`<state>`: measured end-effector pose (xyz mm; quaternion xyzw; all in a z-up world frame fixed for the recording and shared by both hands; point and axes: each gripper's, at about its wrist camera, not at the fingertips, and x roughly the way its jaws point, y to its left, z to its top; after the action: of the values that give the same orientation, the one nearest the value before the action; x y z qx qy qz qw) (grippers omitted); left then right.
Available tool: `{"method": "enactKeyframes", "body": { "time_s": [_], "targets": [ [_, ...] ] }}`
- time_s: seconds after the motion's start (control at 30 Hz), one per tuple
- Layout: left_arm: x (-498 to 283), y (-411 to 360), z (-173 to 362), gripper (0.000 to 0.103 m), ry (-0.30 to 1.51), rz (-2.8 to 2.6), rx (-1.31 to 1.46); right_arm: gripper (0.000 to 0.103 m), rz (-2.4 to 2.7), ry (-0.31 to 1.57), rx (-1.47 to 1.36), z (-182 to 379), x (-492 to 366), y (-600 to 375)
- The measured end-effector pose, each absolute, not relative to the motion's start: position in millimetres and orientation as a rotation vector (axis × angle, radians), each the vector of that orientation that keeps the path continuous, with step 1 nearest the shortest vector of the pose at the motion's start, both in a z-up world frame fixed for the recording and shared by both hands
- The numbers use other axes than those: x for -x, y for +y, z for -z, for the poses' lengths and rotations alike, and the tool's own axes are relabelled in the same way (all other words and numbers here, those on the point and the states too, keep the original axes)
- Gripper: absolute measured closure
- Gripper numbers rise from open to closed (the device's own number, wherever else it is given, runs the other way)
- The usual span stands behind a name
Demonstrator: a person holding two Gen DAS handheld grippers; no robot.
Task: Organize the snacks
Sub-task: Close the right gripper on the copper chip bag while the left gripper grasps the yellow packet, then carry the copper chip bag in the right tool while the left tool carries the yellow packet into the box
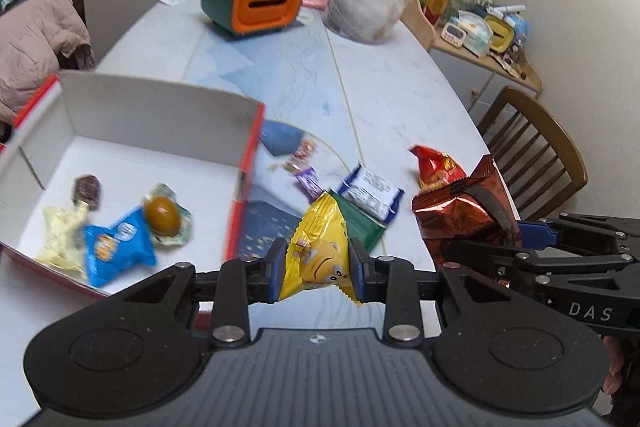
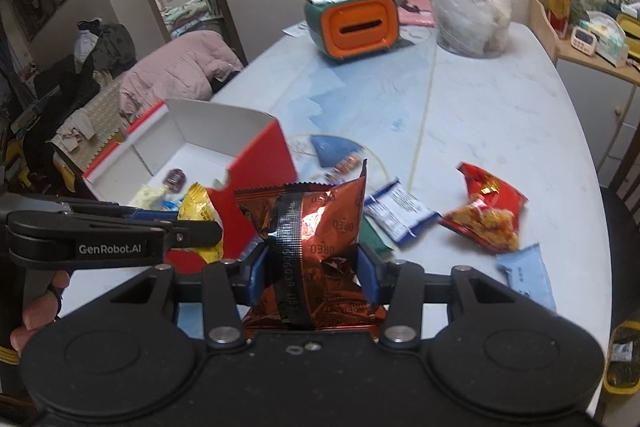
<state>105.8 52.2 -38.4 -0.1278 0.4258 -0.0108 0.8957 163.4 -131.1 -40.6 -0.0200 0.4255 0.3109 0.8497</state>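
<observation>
Grippers both loaded: my left gripper (image 1: 317, 267) clenches the yellow foil packet (image 1: 320, 251), my right gripper (image 2: 311, 269) the copper-red foil bag (image 2: 316, 227), both raised for the red-and-white cardboard box (image 1: 160, 115).

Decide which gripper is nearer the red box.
Left. The left gripper, shut on a yellow packet, hangs just off the red box. The right gripper, holding the copper packet, is farther out beside it.

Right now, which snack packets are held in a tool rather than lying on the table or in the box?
Two: the yellow packet in the left tool, and the copper-red Oreo packet in the right tool.
</observation>
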Motion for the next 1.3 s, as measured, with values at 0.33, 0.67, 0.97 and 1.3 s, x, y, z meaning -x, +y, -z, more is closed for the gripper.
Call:
{"method": "enactKeyframes", "body": {
  "time_s": [0.33, 0.67, 0.97, 1.3],
  "targets": [
    [-97, 109, 14, 0.072, 0.829, -0.031, 0.249, 0.059, -0.71, 0.843, 0.059, 22, -156, -73],
    [-93, 164, 6, 0.072, 0.8, -0.095, 0.222, 0.059, -0.729, 0.84, 0.093, 22, -163, -8],
    [-108, 219, 21, 0.071, 0.84, -0.163, 0.212, 0.059, -0.737, 0.868, 0.139, 39, -176, 45],
    [-129, 259, 55, 0.071, 0.915, -0.207, 0.201, 0.059, -0.712, 0.932, 0.183, 71, -194, 85]
  ]
}}
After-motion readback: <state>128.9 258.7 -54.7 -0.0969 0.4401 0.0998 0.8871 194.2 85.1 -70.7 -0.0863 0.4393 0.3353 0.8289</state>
